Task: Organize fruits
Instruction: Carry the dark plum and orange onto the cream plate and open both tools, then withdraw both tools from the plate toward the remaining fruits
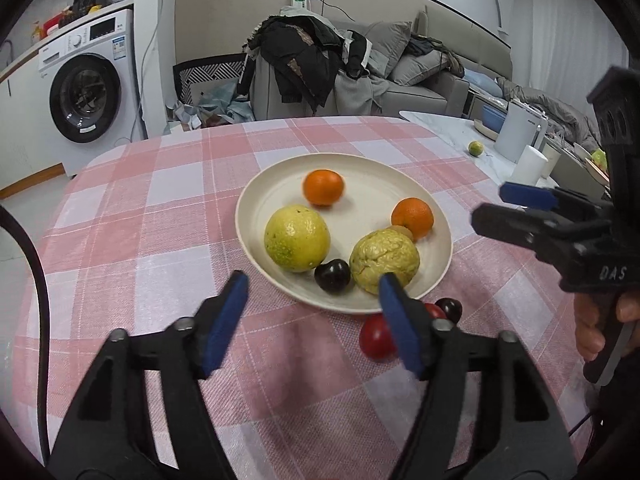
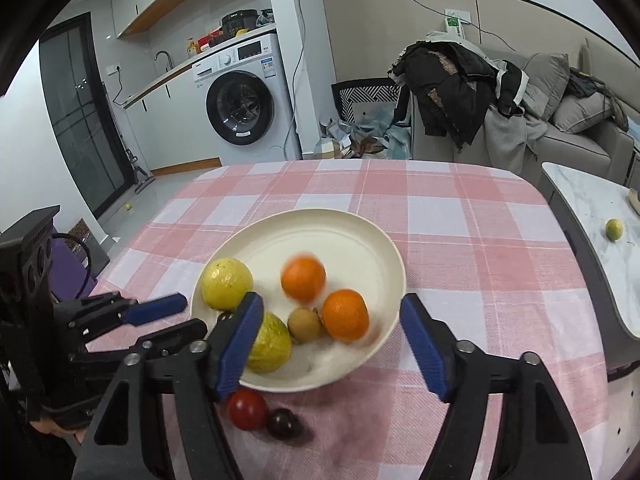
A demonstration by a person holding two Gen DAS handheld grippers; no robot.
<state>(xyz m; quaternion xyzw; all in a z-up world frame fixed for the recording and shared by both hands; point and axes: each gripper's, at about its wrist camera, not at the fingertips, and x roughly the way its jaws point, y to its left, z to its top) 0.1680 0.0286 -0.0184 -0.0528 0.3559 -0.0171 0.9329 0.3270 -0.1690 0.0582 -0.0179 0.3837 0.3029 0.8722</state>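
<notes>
- My left gripper [image 1: 312, 320] hangs low over the near edge of the checked tablecloth [image 1: 132, 216], fingers spread wide with nothing between them.
- My right gripper [image 2: 332, 344] is likewise released and empty; its blue pads [image 2: 424, 348] straddle the near side of the plate [image 2: 360, 236] from above.
- In the left view the right gripper [image 1: 496, 204] comes in from the right, pointing left toward the plate, apart from it.
- The plate sits mid-table and holds two oranges [image 1: 323, 187], a smooth yellow fruit [image 1: 297, 238], a wrinkled yellow-green fruit [image 1: 384, 260], a dark plum [image 1: 332, 276] and a small brown fruit [image 2: 305, 325].
- None of the fruit has a clear long axis; all read as roughly round. The smooth yellow fruit's stem end faces up and slightly away from me.
- The far orange [image 2: 303, 278] is smeared with blur, so I cannot make out its surface.
- The brown fruit is mostly hidden behind the wrinkled fruit in the left view.
- Off the plate, just beside its near rim, lie a red fruit [image 2: 247, 409] and a second dark plum [image 2: 283, 423], touching each other.
- My left finger covers part of the red fruit in the left view; my right finger cuts off the wrinkled fruit in the right view.
- A small green fruit [image 2: 614, 229] lies well apart on the marble table [image 2: 580, 208].
</notes>
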